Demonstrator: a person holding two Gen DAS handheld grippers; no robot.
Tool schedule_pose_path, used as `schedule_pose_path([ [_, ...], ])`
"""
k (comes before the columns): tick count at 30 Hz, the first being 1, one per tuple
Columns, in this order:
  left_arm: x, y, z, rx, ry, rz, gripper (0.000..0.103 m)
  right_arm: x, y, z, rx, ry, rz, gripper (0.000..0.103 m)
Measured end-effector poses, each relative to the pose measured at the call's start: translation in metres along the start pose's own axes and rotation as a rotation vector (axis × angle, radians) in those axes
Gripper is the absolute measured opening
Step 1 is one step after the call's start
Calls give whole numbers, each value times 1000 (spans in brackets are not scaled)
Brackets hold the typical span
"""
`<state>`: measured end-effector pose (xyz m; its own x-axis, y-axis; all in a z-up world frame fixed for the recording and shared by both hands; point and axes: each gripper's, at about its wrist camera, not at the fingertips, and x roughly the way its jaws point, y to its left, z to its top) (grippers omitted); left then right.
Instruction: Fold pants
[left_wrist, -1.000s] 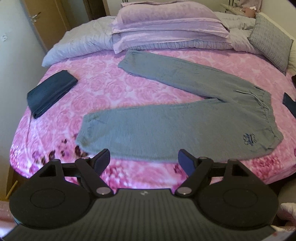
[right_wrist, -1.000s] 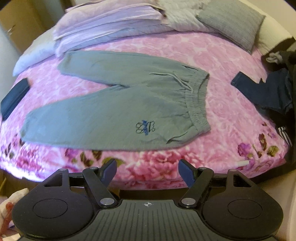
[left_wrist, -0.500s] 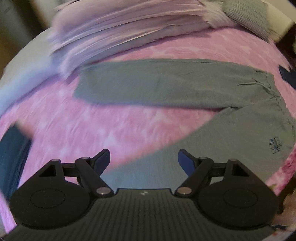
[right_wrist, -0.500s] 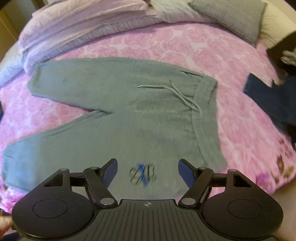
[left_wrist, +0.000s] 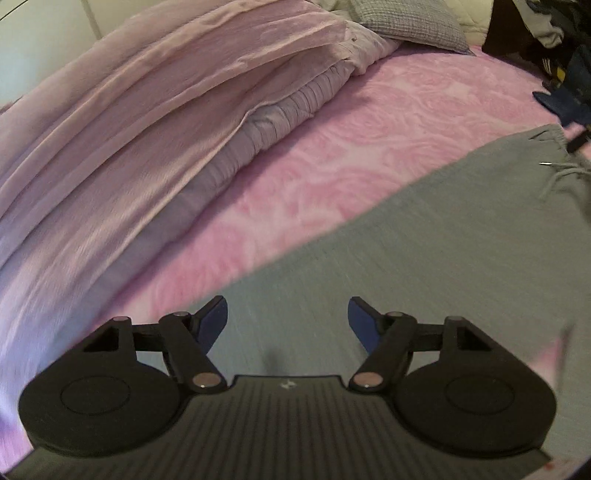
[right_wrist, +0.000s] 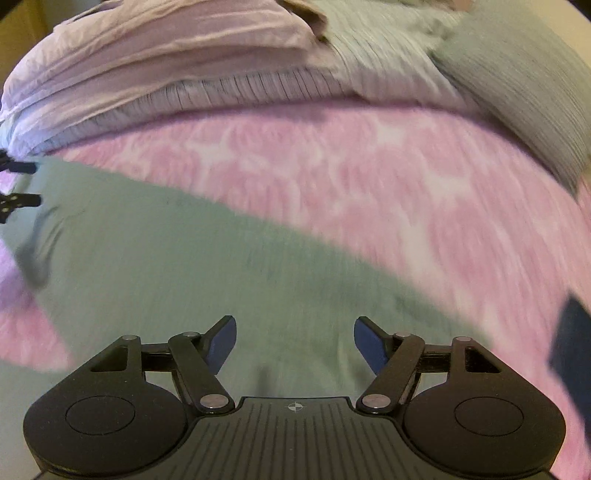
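Grey sweatpants (left_wrist: 443, 277) lie flat on the pink bedspread (left_wrist: 369, 140). Their drawstring (left_wrist: 554, 173) and waistband show at the right edge of the left wrist view. My left gripper (left_wrist: 287, 314) hovers low over the upper edge of a pant leg. Its jaws are closing, with only flat fabric beneath them and nothing pinched. My right gripper (right_wrist: 295, 332) hangs close over the pants (right_wrist: 184, 258), which are blurred here. Its jaws are wide and closing slightly, gripping nothing.
Folded lilac quilts (left_wrist: 166, 110) are stacked along the head of the bed, with a grey pillow (left_wrist: 406, 22) beside them. Dark clothes (left_wrist: 565, 74) lie at the bed's right side. A navy cloth (right_wrist: 572, 350) sits at the right edge.
Both grippers came down and forward from beyond the bed's near edge to just above the pants. The left one rolled and swung towards the far leg. The left jaws have narrowed slightly.
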<state>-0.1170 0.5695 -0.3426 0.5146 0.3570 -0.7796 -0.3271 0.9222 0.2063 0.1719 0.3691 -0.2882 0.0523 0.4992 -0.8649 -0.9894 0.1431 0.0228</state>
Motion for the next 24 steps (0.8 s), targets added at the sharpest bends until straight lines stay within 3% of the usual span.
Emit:
schedule_pose_path([
  [6, 67, 25, 20, 111, 74, -49, 69, 64, -19, 49, -124, 25, 44, 64],
  [12, 103, 53, 13, 184, 169, -102, 66, 111, -40, 67, -168, 106, 128, 59],
  [16, 113, 59, 13, 197, 197, -151, 70, 132, -46, 66, -173, 155, 194, 50],
  [17, 114, 59, 13, 198, 200, -158, 68, 132, -47, 65, -181, 152, 207, 39],
  [20, 108, 53, 11, 232, 187, -185, 45, 125, -42, 62, -194, 145, 234, 9],
  [22, 99, 39, 9, 289, 169, -163, 21, 119, -26, 57, -257, 128, 185, 8],
  [24, 87, 17, 6, 372, 148, -60, 6, 106, -7, 48, -337, 89, 93, 7],
])
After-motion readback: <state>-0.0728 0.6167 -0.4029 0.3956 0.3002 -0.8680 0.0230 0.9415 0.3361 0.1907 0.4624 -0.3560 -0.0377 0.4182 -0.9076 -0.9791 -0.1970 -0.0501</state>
